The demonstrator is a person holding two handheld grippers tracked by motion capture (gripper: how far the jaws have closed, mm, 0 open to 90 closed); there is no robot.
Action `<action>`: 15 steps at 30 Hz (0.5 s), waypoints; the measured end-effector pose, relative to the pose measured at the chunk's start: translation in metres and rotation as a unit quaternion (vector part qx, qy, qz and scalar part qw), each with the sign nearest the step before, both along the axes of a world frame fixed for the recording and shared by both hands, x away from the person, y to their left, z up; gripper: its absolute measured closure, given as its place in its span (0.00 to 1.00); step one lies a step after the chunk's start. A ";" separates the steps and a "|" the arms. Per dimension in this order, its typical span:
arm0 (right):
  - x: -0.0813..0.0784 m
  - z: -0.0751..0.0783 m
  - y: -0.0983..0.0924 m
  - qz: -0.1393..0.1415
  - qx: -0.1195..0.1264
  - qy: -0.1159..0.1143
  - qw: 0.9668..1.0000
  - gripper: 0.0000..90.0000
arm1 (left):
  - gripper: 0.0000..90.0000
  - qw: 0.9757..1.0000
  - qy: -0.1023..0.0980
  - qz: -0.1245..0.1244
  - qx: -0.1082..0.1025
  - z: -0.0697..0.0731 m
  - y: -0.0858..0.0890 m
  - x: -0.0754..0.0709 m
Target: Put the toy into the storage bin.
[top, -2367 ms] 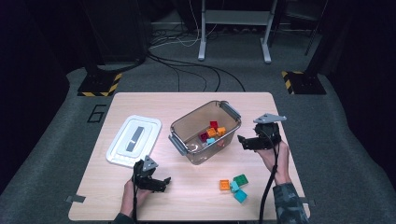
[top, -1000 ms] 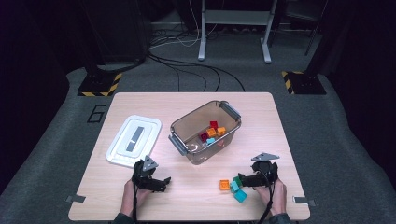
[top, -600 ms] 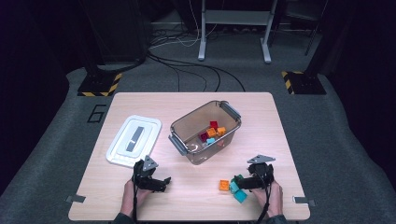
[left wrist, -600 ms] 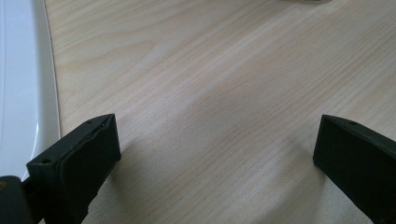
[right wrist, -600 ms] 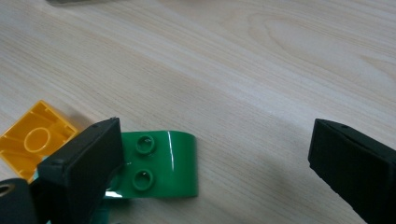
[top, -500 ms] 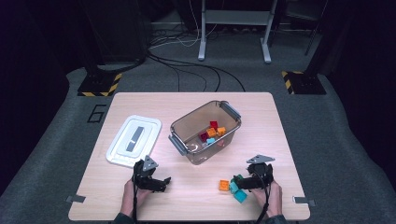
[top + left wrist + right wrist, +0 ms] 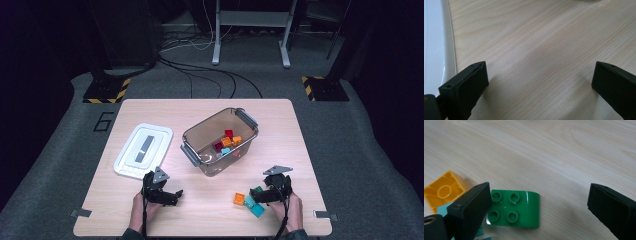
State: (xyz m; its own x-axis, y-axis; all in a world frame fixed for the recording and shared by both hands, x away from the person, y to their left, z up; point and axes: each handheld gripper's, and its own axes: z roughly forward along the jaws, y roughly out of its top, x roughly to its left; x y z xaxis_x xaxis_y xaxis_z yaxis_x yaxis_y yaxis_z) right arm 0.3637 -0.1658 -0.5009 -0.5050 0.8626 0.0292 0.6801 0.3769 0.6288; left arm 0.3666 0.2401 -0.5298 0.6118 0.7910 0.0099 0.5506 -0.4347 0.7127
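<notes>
A green studded brick (image 7: 515, 208) lies flat on the wooden table between the wide jaws of my right gripper (image 7: 539, 207), close against the left jaw. An orange brick (image 7: 444, 191) lies hollow side up just beyond it, with a teal brick partly hidden under the left jaw. From above, my right gripper (image 7: 261, 196) stands open over the green brick (image 7: 258, 190), beside the orange brick (image 7: 239, 199) and a teal brick (image 7: 257, 210). My left gripper (image 7: 172, 194) rests open on bare table, nothing between its jaws (image 7: 539, 82).
A clear bin (image 7: 192, 137) with grey handles stands mid-table and holds several small bricks. Its white lid (image 7: 127, 165) lies flat to the left, its edge (image 7: 434, 50) close to my left gripper. The table's front edge runs just behind both hands.
My right gripper came down from beside the bin to the loose bricks near the front edge and edged left over the green one. The left gripper stayed put.
</notes>
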 end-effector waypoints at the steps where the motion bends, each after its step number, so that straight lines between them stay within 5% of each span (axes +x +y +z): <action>1: 0.000 0.000 -0.001 -0.009 0.001 -0.001 1.000 0.05 | 0.00 1.000 0.000 0.000 0.000 0.000 0.000 0.000; 6: 0.005 0.001 -0.012 -0.034 0.001 -0.001 0.999 0.06 | 0.00 1.000 0.000 0.000 0.000 0.000 0.000 0.000; 15: -0.005 0.000 -0.003 -0.014 -0.005 0.008 1.000 0.11 | 0.00 1.000 0.000 0.000 -0.001 0.000 0.000 0.000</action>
State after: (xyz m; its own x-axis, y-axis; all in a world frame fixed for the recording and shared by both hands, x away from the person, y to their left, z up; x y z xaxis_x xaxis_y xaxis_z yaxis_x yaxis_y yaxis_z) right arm 0.3588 -0.1691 -0.5012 -0.4805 0.8766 0.0282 0.6998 0.3638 0.6148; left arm 0.3664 0.2399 -0.5299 0.6111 0.7915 0.0091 0.5506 -0.4333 0.7135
